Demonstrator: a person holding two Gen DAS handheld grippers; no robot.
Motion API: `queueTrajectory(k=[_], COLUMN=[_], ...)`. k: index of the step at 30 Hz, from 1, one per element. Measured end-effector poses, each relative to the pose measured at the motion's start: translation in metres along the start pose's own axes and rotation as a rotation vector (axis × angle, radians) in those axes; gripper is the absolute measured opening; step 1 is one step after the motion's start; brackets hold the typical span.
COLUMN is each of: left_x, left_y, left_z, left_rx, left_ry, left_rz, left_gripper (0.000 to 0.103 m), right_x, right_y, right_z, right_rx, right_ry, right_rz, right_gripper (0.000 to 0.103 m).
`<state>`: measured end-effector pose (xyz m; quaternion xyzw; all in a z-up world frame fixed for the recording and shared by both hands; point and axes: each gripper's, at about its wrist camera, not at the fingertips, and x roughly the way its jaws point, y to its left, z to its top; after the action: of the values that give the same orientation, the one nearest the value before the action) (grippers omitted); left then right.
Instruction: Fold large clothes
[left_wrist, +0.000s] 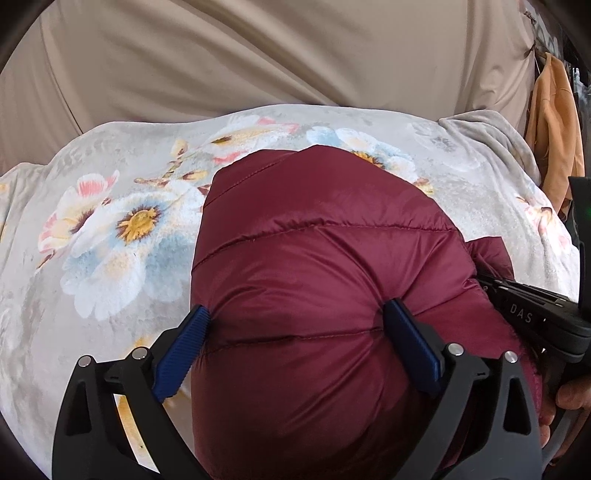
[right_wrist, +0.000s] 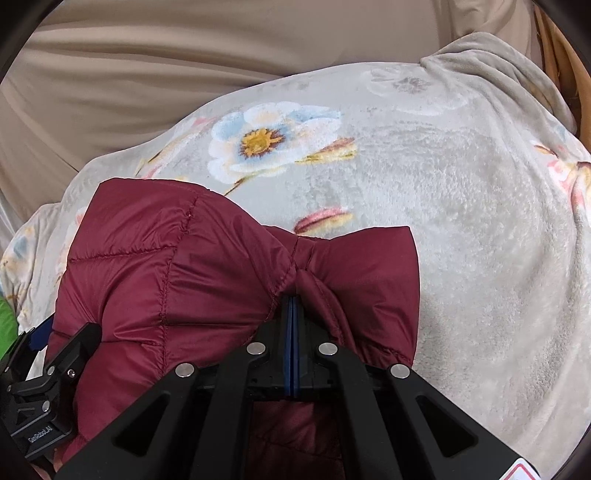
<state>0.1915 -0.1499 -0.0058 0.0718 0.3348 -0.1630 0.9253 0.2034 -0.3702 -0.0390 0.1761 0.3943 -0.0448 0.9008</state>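
Maroon puffer jacket (left_wrist: 325, 266) bunched on floral fleece blanket (left_wrist: 110, 229), filling 6 o'clock of both views. Left gripper (left_wrist: 295, 328) jaws wide apart, straddling padded bulk, gripping nothing firm. Right gripper (right_wrist: 292, 295) jaws pinched tight on seam fold. Advice: close left on hem, pull taut, lay flat.

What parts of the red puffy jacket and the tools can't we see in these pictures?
- Left wrist view: the jacket runs off the bottom edge, and the left tool covers part of it.
- Right wrist view: the right tool hides the fabric it pinches.
- Both views: the jacket covers the floral blanket beneath it.
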Motion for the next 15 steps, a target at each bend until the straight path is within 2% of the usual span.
queueTrajectory(k=[6, 9, 12, 13, 14, 15], left_x=[0.002, -0.007, -0.04, -0.057, -0.071, -0.078], left_y=[0.0, 0.009, 0.027, 0.034, 0.04, 0.044], left_z=[0.0, 0.004, 0.003, 0.002, -0.001, -0.003], left_rx=[-0.003, -0.019, -0.035, -0.033, -0.031, -0.031], left_ry=[0.0, 0.018, -0.014, -0.032, -0.038, -0.032], left_rz=[0.01, -0.034, -0.056, -0.066, -0.083, -0.095], left_gripper=[0.096, 0.095, 0.094, 0.094, 0.095, 0.095], right_x=[-0.003, -0.022, -0.068, -0.085, -0.096, -0.114], right_y=[-0.002, -0.003, -0.003, -0.004, -0.005, -0.008], right_z=[0.004, 0.005, 0.001, -0.004, -0.009, -0.02], right_rx=[0.003, 0.023, 0.044, 0.036, 0.029, 0.02], right_ry=[0.003, 0.0, -0.017, -0.022, -0.025, -0.021], right_rz=[0.014, 0.001, 0.054, 0.068, 0.079, 0.091], right_gripper=[0.0, 0.0, 0.018, 0.029, 0.035, 0.049])
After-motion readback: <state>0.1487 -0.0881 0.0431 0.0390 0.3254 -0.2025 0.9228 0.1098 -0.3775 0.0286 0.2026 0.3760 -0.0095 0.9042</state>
